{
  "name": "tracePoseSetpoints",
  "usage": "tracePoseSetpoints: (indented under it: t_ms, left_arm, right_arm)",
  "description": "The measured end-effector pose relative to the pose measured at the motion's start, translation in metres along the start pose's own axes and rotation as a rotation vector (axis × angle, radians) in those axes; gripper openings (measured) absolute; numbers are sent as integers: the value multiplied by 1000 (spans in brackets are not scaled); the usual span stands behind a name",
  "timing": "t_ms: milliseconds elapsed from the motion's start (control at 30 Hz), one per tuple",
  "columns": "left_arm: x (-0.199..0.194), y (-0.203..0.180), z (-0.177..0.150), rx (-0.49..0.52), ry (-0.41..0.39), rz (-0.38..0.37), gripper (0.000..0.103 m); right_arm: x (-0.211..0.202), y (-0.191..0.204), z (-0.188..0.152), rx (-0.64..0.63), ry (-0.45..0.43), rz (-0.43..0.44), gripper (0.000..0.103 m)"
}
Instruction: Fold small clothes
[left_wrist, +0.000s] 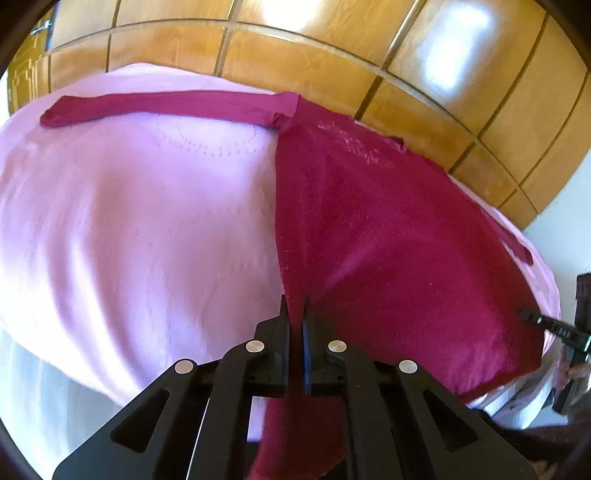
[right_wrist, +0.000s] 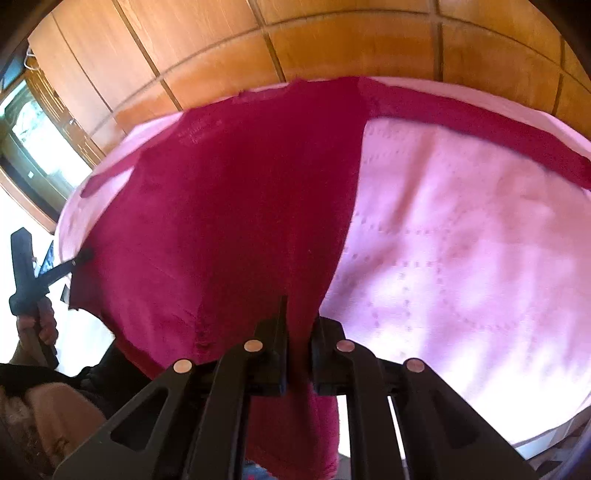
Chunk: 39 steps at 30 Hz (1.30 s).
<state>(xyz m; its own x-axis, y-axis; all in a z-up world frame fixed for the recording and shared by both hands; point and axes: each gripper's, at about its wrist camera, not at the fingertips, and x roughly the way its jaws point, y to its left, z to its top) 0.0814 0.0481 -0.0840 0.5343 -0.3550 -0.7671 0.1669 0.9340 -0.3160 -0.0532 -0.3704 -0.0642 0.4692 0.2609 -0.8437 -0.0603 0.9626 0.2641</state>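
Left gripper (left_wrist: 296, 314): jaws drawn narrow and clamped on a pinch of the magenta long-sleeved top (left_wrist: 388, 236), the fabric pulled up into a taut ridge between the fingers and hanging below them at the near edge of the bed. Right gripper (right_wrist: 300, 314): likewise nearly closed, with a fold of the same top (right_wrist: 229, 206) caught between its jaws and the cloth drooping beneath. The right gripper also appears in the left wrist view (left_wrist: 554, 325), meeting the garment's hem at the bed's near right edge; the left gripper appears in the right wrist view (right_wrist: 79, 258), touching the opposite hem corner, with a hand (right_wrist: 40, 325) on its handle. The top's body lies on the pink bedspread (left_wrist: 129, 221), collar toward the far side of the bed. One sleeve (left_wrist: 162, 105) lies stretched out flat along the bed's far edge. Wooden wardrobe panels (left_wrist: 314, 62) stand beyond the bed. Both views are slightly blurred.
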Motion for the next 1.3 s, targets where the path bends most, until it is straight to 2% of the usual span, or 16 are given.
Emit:
tracePoseSetpoints:
  t_ms: [100, 200, 267, 300, 333, 400, 467, 533, 667, 833, 867, 967, 1100, 1167, 1233, 1300]
  left_arm:
    - [2, 1, -11, 13, 31, 22, 4]
    - [-4, 0, -7, 2, 22, 41, 8]
    - [-14, -5, 2, 24, -33, 83, 28]
    - [-18, -7, 4, 35, -57, 96, 45]
    - [-22, -11, 12, 49, -94, 107, 56]
    - [-27, -19, 27, 68, -153, 102, 58]
    - [-20, -29, 43, 84, -171, 73, 58]
    - [-3, -42, 56, 95, -161, 42, 58]
    - [38, -76, 72, 162, -114, 3, 66]
    - [74, -114, 74, 234, -68, 0, 66]
    - [81, -118, 76, 237, -56, -5, 66]
    - [92, -119, 78, 238, -32, -2, 66]
    - [96, -116, 78, 224, -23, -1, 72]
    - [99, -117, 79, 224, -23, -1, 72]
    - [99, -118, 78, 231, -27, -1, 75]
    - [100, -118, 78, 236, -26, -10, 81]
  right_arm:
    - [14, -3, -11, -1, 61, -12, 7]
    - [11, -15, -11, 68, 53, 39, 11]
    - [9, -22, -9, 98, 32, 55, 25]
    - [6, -27, -8, 109, 13, 44, 44]
    - [3, -35, -5, 137, -13, 30, 56]
    - [-4, -57, 2, 210, -57, 29, 60]
    - [-11, -91, 11, 325, -129, 32, 69]
    - [-17, -124, 20, 440, -204, 14, 78]
    - [-22, -195, 30, 671, -312, 8, 80]
    - [-29, -274, 45, 873, -445, -21, 74]
    - [-30, -286, 47, 897, -454, -41, 72]
    - [-21, -325, 60, 974, -452, -54, 56]
    - [-22, -352, 81, 998, -472, -88, 54]
    - [-21, -362, 93, 1005, -457, -154, 45]
    - [-18, -369, 105, 985, -420, -210, 23]
    - [-15, -366, 114, 955, -396, -234, 12]
